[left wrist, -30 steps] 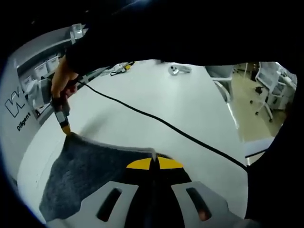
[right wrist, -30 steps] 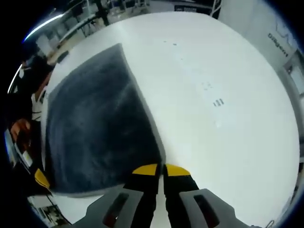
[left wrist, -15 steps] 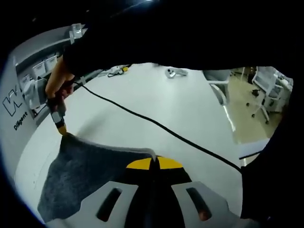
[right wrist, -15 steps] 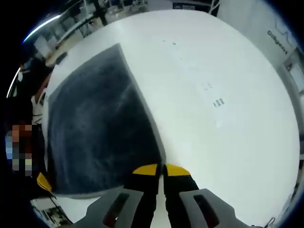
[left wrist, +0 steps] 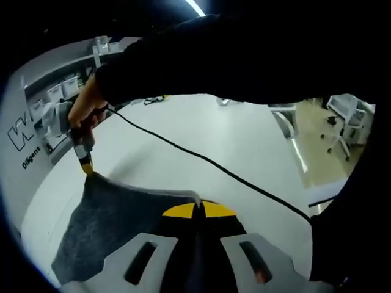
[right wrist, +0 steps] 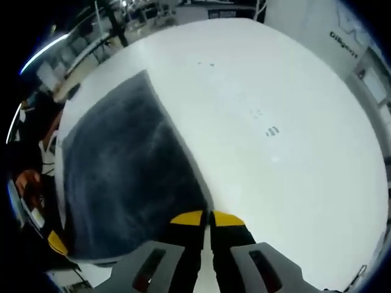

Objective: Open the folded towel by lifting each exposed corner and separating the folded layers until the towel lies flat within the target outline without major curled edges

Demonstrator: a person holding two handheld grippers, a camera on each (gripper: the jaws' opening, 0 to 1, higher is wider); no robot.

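Two tongs, left [left wrist: 195,209] and right [right wrist: 206,218], each pinch a corner of the towel [right wrist: 122,177], which looks soft, light and limp above the tabletop [right wrist: 275,122], so corners seem the best hold.

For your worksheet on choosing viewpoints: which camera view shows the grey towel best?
The right gripper view: the towel spreads wide there, with its long edge and far corner visible on the white table. The left gripper view shows a smaller patch of it, stretched between the right gripper and the left gripper.

Your left gripper [left wrist: 197,210]: grey slotted jaws, yellow tips. Right gripper [right wrist: 206,218]: same build. Your sleeve [left wrist: 244,67] is black; black cable [left wrist: 214,163] trails behind.
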